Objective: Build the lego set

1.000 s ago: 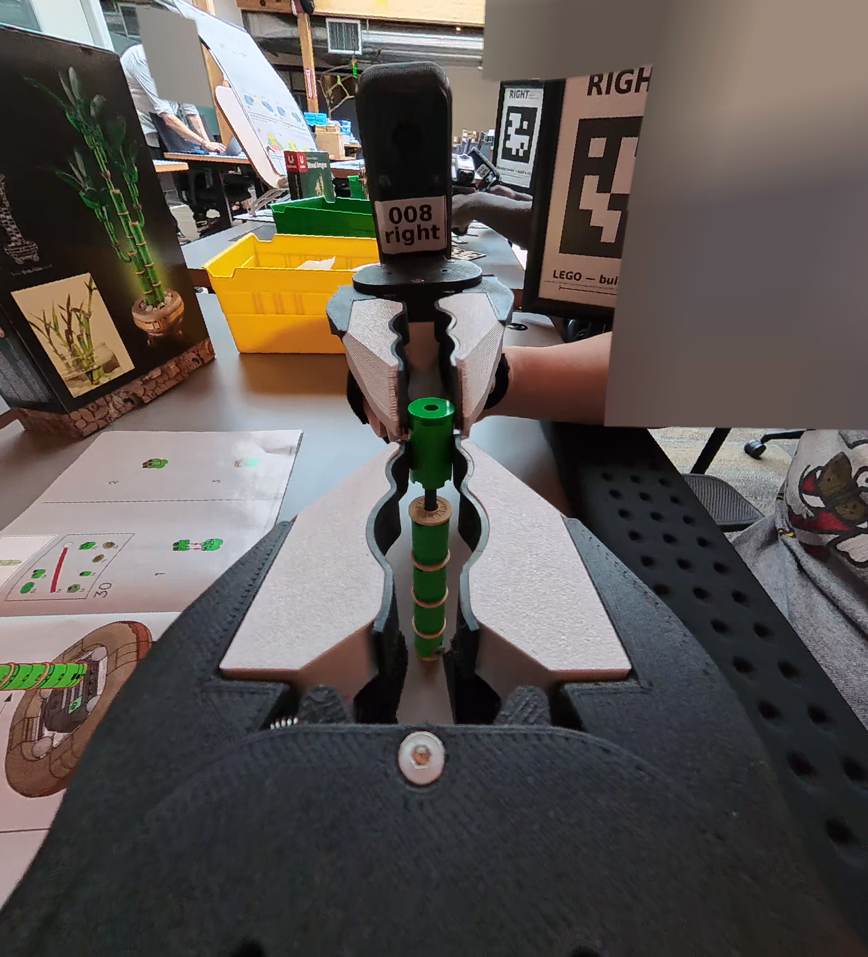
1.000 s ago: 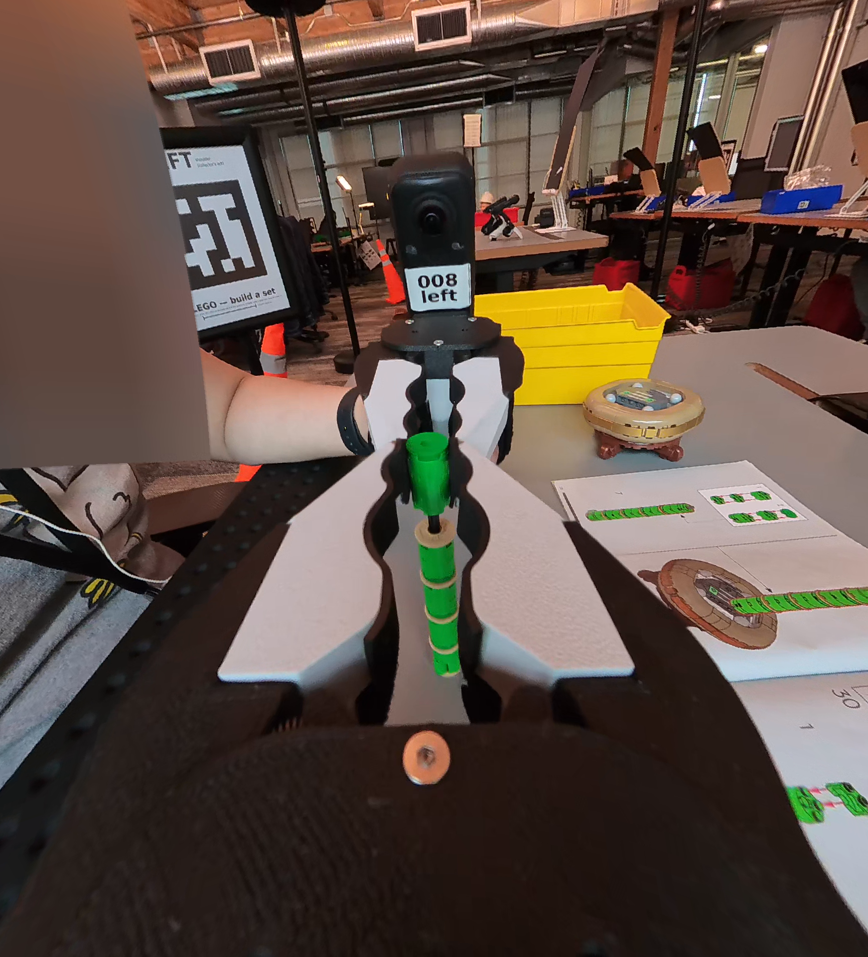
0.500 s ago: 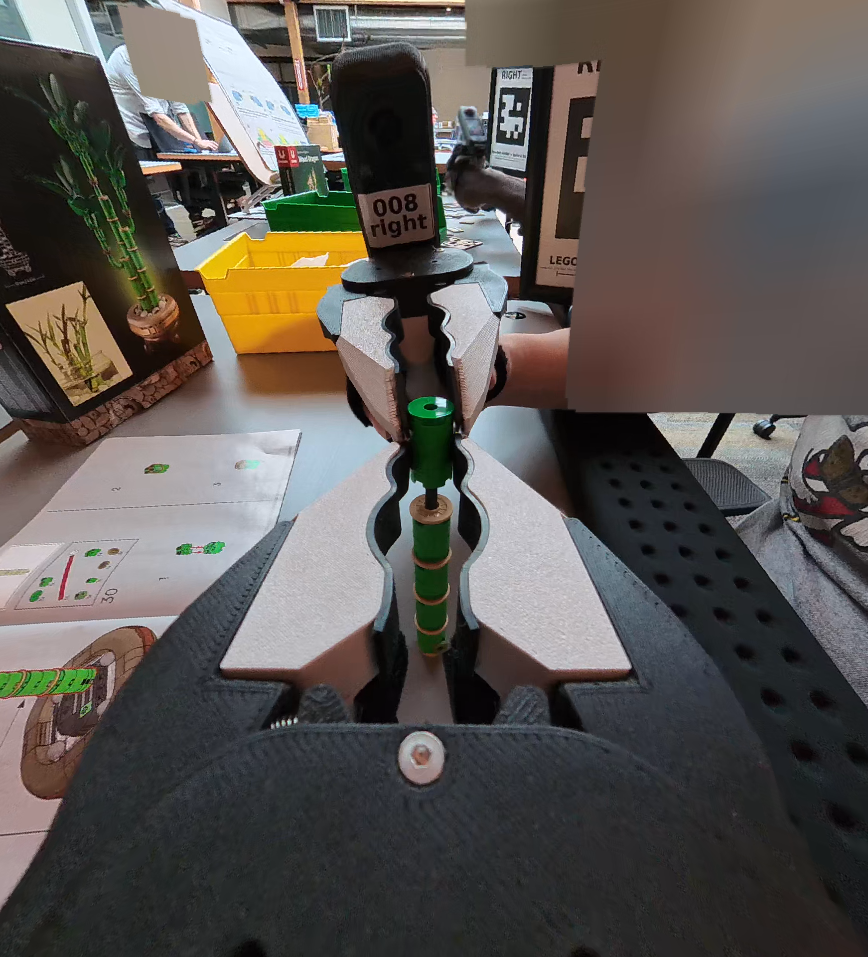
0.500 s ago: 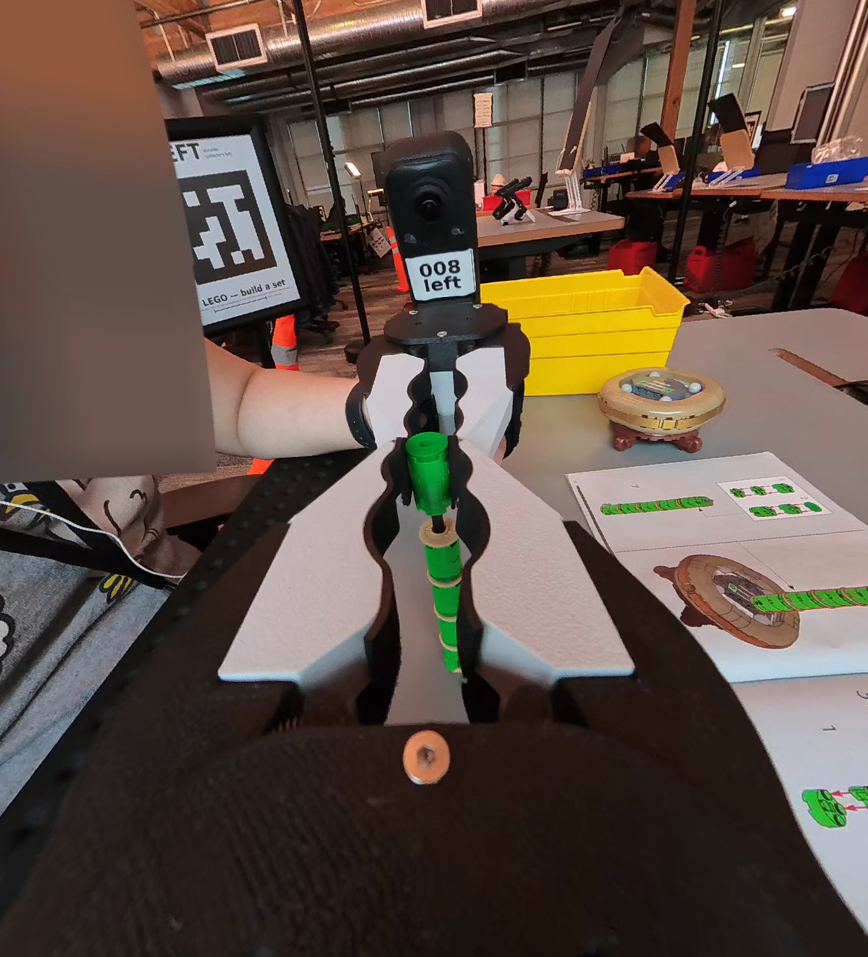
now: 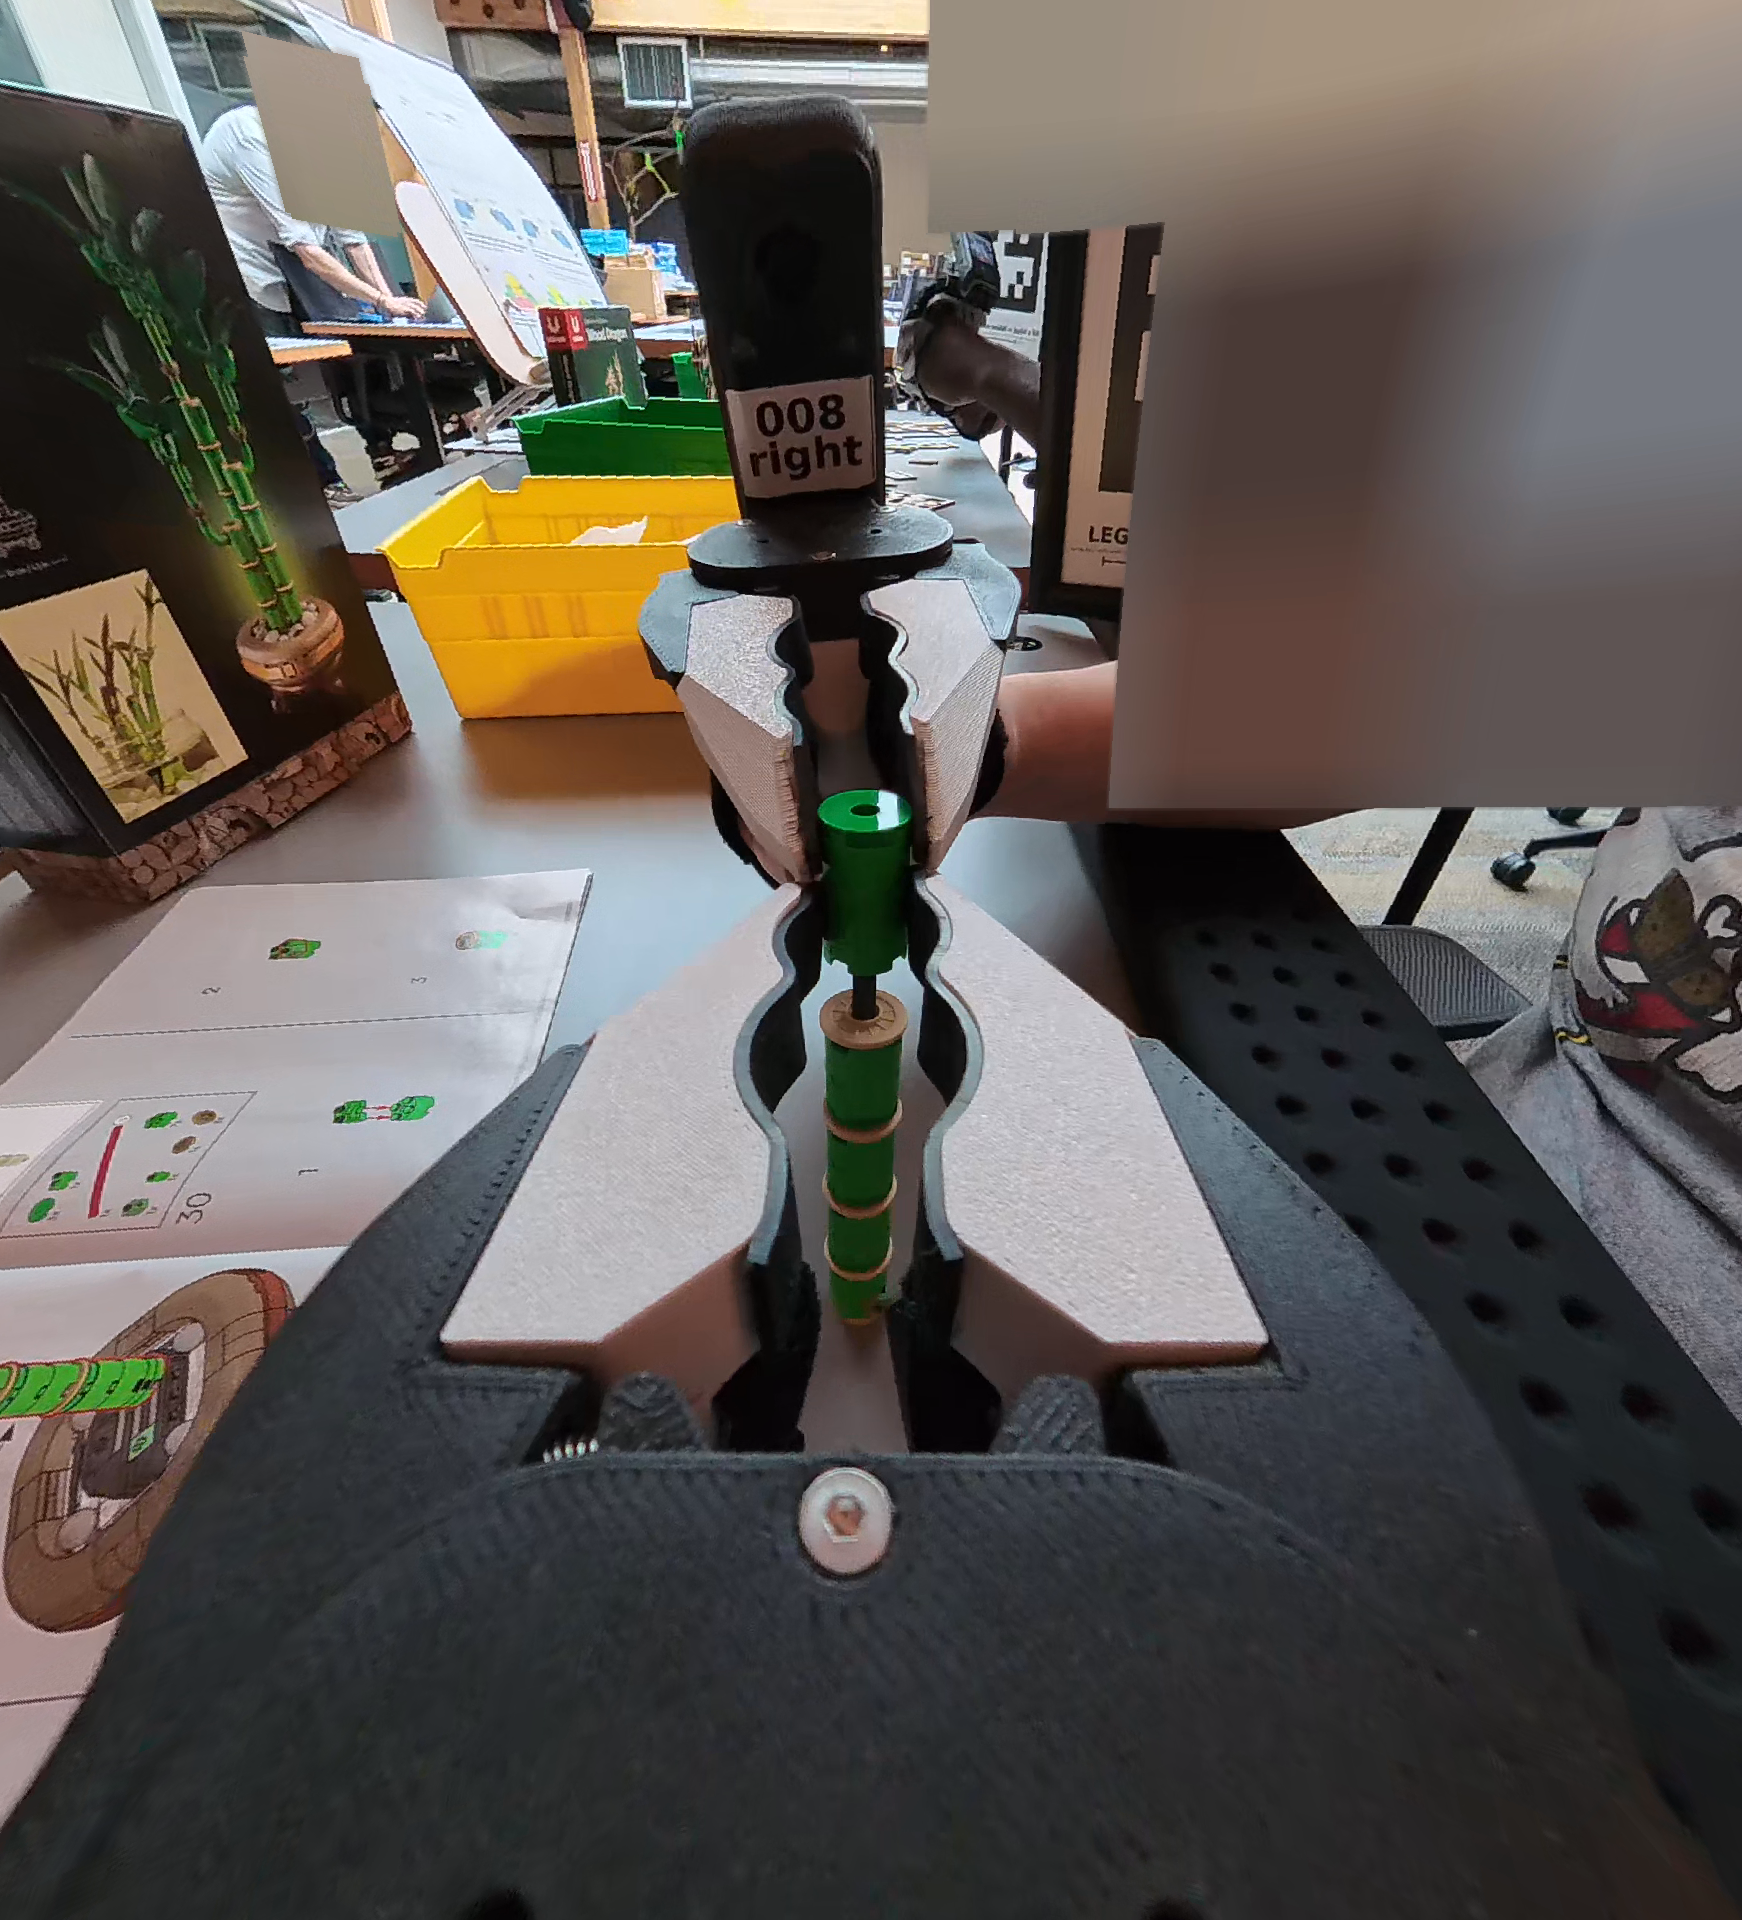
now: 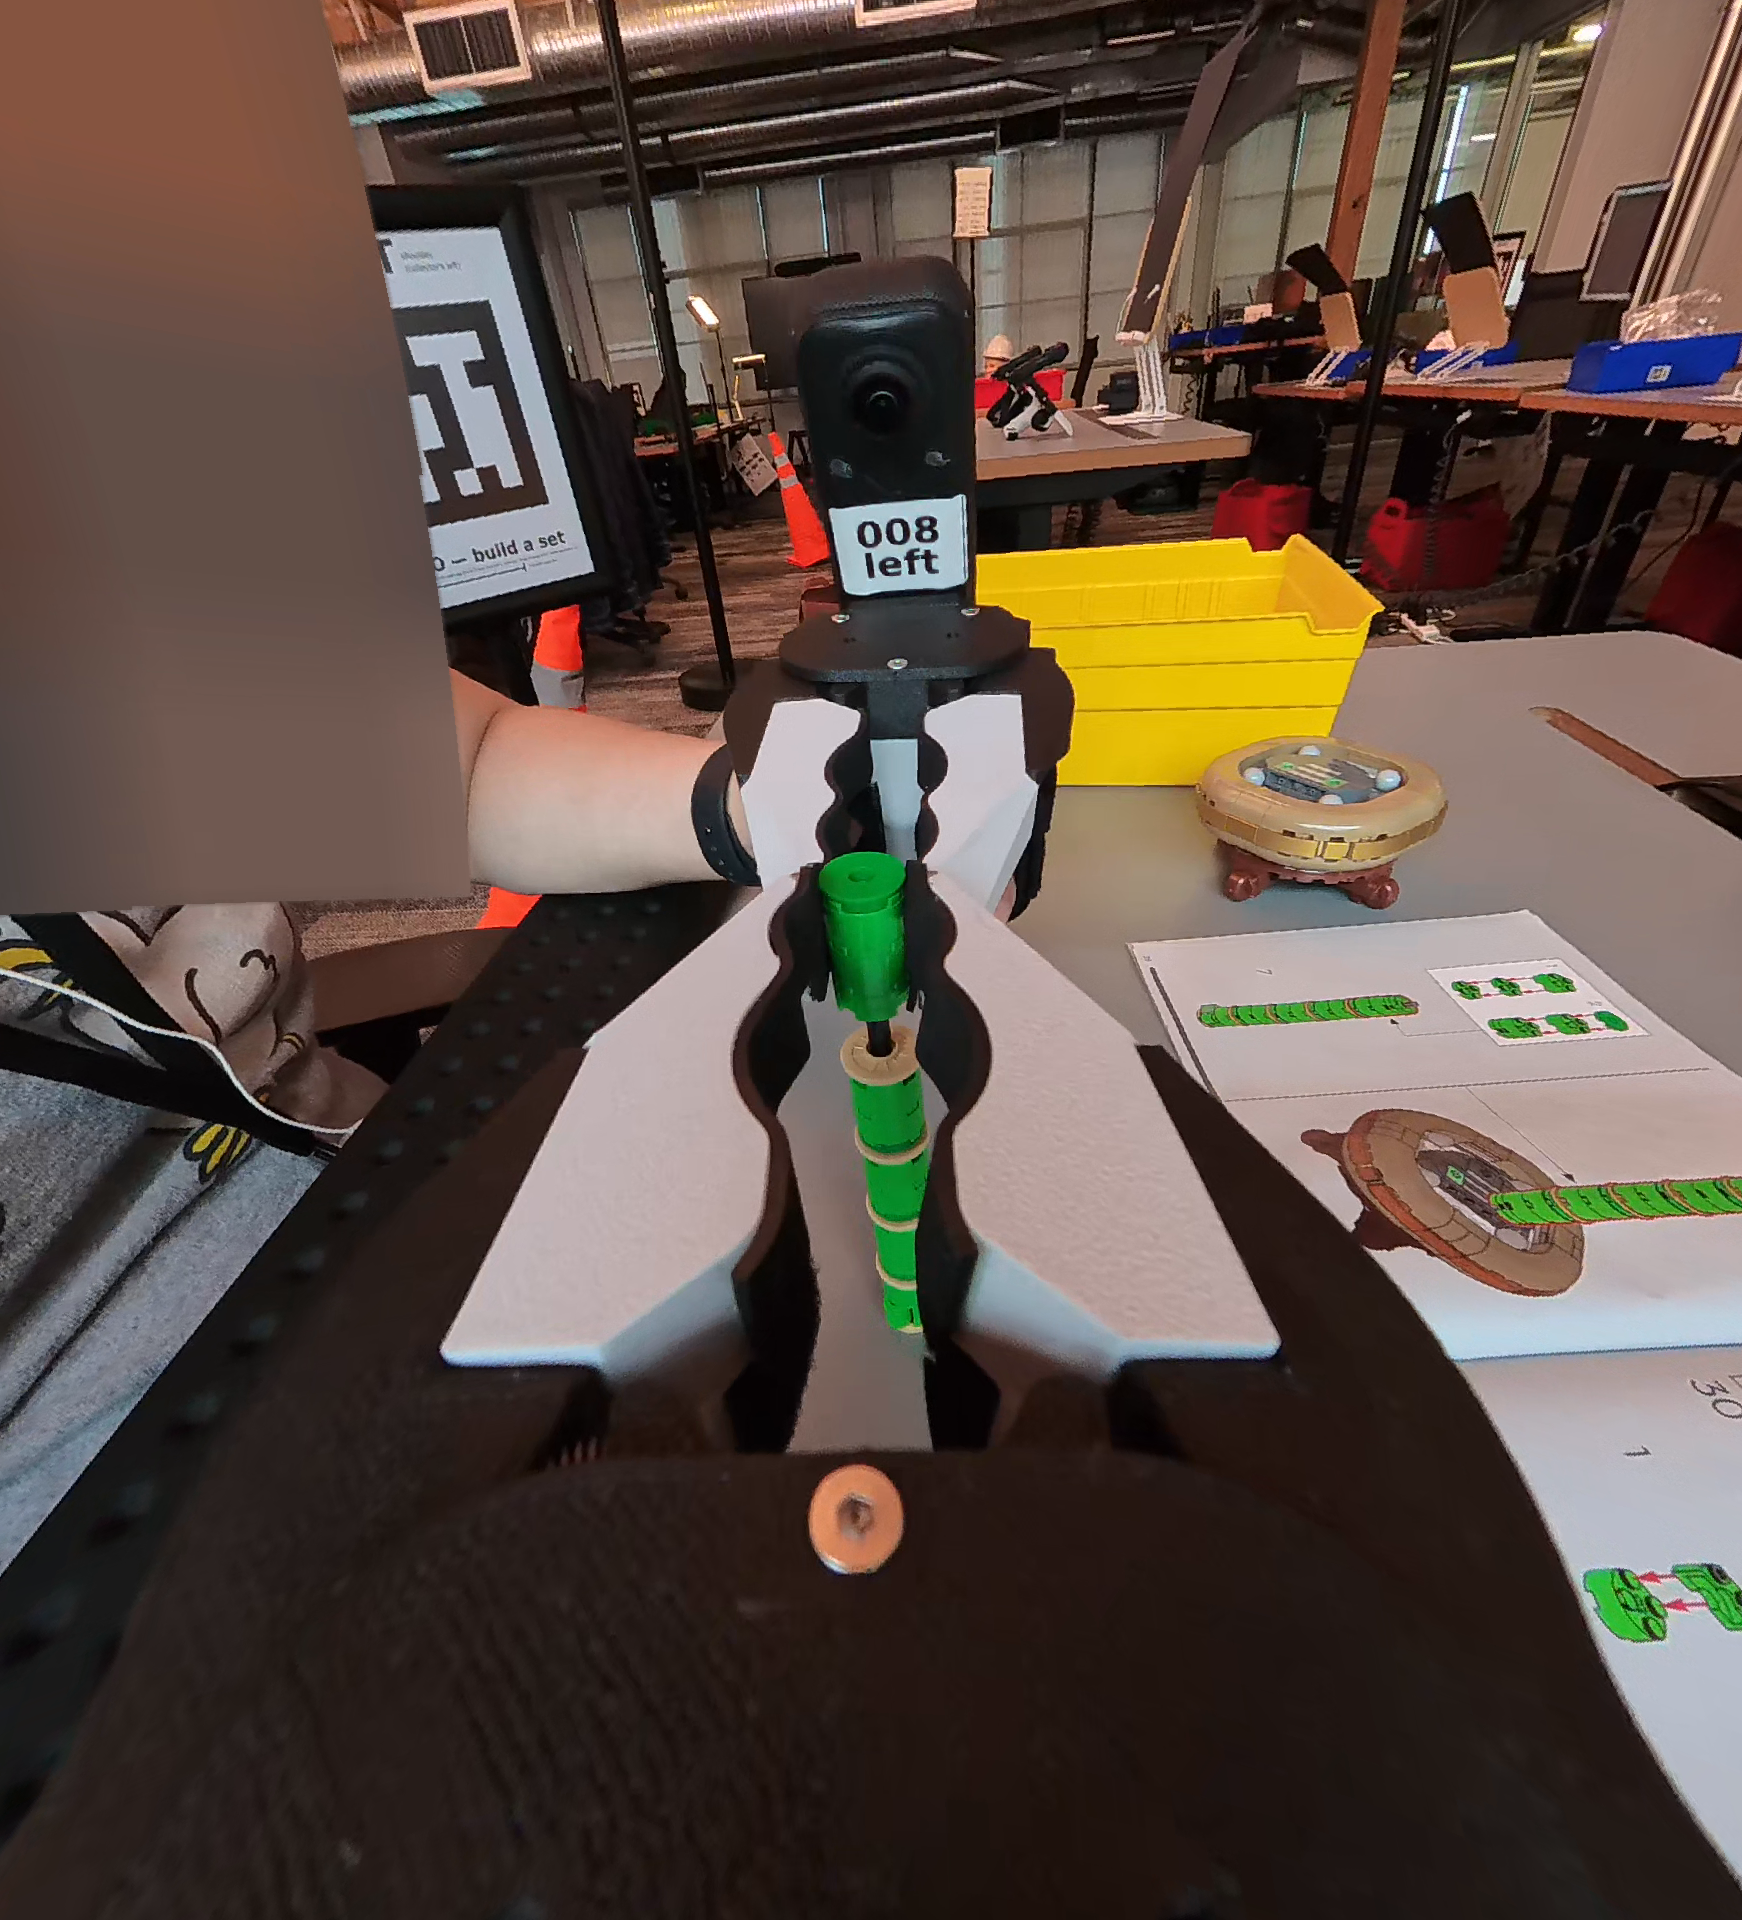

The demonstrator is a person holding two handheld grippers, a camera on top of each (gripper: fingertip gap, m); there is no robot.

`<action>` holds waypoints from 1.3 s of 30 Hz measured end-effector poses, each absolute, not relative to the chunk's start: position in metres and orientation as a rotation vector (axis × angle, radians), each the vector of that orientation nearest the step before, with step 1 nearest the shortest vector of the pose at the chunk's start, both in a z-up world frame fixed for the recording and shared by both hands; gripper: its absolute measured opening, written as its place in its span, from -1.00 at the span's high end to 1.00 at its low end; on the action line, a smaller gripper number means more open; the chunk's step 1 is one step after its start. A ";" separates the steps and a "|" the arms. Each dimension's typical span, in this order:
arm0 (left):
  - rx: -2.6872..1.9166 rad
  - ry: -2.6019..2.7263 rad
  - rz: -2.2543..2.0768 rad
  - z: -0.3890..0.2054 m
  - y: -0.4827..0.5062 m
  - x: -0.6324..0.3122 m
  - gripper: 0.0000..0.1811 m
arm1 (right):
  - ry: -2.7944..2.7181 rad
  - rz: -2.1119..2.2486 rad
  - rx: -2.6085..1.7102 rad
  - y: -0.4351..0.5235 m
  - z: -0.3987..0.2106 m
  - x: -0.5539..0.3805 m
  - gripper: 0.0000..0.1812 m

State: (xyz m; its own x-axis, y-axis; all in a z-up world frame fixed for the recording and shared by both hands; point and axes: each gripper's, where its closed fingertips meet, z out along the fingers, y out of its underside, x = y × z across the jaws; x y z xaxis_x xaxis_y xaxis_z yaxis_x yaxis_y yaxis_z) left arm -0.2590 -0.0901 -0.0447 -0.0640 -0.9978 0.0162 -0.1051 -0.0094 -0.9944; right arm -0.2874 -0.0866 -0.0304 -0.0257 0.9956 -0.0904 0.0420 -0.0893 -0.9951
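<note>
A bamboo stalk of green cylinders and tan rings on a black axle hangs upright between my two grippers. It also shows in the right wrist view. Its top green cylinder sits a short gap above the uppermost tan ring, with bare axle between. My left gripper and right gripper meet tip to tip, both shut round this top cylinder. The lower stalk shows through the gap between the fingers.
A round tan pot base and a yellow bin stand on the grey table. The open instruction booklet lies flat, with the set's box upright behind it. A black perforated chair and the person's lap are close below. The tips of both grippers are at nearly the same place.
Both grippers stay shut on the stalk and have shifted slightly together. The gap under the top cylinder looks the same.
</note>
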 end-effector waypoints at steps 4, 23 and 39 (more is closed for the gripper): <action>-1.247 1.338 -1.204 -0.045 -0.092 -0.260 0.84 | -1.219 1.271 -1.284 -0.088 -0.031 -0.289 0.82; -1.239 1.327 -1.248 -0.045 -0.092 -0.262 0.84 | -1.225 1.258 -1.299 -0.089 -0.032 -0.290 0.83; -1.249 1.304 -1.266 -0.044 -0.086 -0.267 0.84 | -1.048 1.390 -1.203 -0.081 -0.006 -0.284 0.68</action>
State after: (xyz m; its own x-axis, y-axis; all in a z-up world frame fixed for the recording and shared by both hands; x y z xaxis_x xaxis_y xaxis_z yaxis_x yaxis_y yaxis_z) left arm -0.2667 -0.0860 -0.0439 -0.0817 -0.9958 0.0422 -0.0711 -0.0364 -0.9968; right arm -0.2837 -0.0813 -0.0064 -0.0275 0.9893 -0.1433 -0.1342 -0.1457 -0.9802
